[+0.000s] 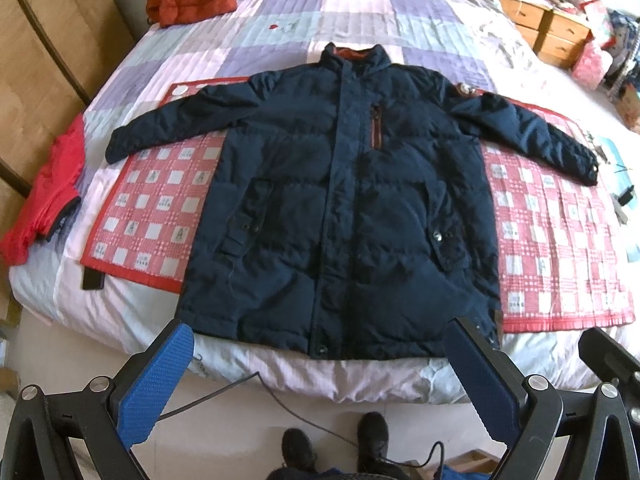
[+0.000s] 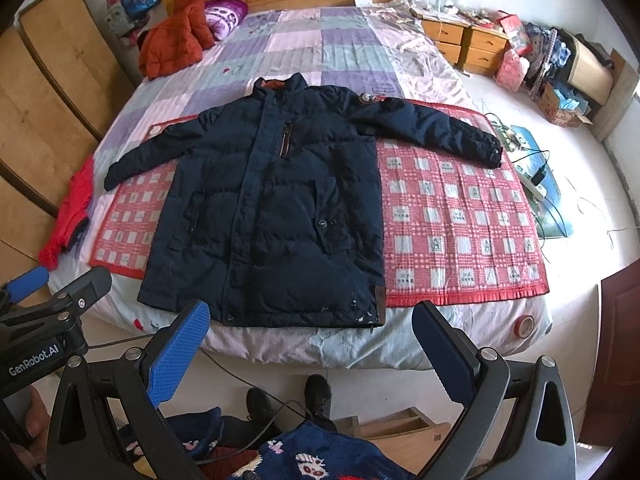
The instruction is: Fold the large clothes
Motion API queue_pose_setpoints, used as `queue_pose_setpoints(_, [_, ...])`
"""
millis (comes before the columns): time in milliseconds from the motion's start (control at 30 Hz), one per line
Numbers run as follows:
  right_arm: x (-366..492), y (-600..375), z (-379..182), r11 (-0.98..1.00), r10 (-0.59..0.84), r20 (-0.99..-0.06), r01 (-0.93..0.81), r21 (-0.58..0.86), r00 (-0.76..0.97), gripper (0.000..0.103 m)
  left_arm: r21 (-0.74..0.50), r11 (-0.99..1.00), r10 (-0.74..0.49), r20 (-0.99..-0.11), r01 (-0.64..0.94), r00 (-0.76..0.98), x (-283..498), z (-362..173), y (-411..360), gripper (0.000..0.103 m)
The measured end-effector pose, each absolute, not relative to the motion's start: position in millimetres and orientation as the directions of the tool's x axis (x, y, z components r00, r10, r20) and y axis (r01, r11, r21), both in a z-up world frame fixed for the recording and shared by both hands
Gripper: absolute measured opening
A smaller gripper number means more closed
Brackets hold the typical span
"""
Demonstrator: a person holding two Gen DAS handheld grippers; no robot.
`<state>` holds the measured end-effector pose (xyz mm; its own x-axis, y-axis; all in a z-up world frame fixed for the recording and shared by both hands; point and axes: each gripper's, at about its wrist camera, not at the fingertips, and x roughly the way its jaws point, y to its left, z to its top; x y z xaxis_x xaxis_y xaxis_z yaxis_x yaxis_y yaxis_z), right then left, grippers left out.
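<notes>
A large navy padded jacket lies flat and face up on the bed, collar away from me, both sleeves spread out sideways. It lies over a red checked mat. It also shows in the right wrist view. My left gripper is open and empty, held above the floor just short of the jacket's hem. My right gripper is open and empty, also just short of the hem, to the right of the left gripper.
An orange-red jacket lies at the head of the bed, a red garment hangs at the left edge. A wardrobe stands left, wooden drawers and clutter right. A tape roll and cables lie nearby. My feet are below.
</notes>
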<state>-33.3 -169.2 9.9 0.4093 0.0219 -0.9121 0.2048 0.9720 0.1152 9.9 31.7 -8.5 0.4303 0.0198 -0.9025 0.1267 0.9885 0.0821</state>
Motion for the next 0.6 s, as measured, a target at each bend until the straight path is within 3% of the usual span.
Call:
queue_pose_setpoints(367, [22,-151,9,0.984,0.039,-0.912,0.144,0.106,0.408,0.103,0.084,0.996,0.065,-0.901,0.024,0.429,57,-11,62,0.103])
queue_pose_setpoints(600, [104,-152,50,0.985,-0.037,-0.873,0.166,0.051,0.486,0.103,0.071,0.997,0.048,-0.87,0.029,0.491,141,7,93,0.103])
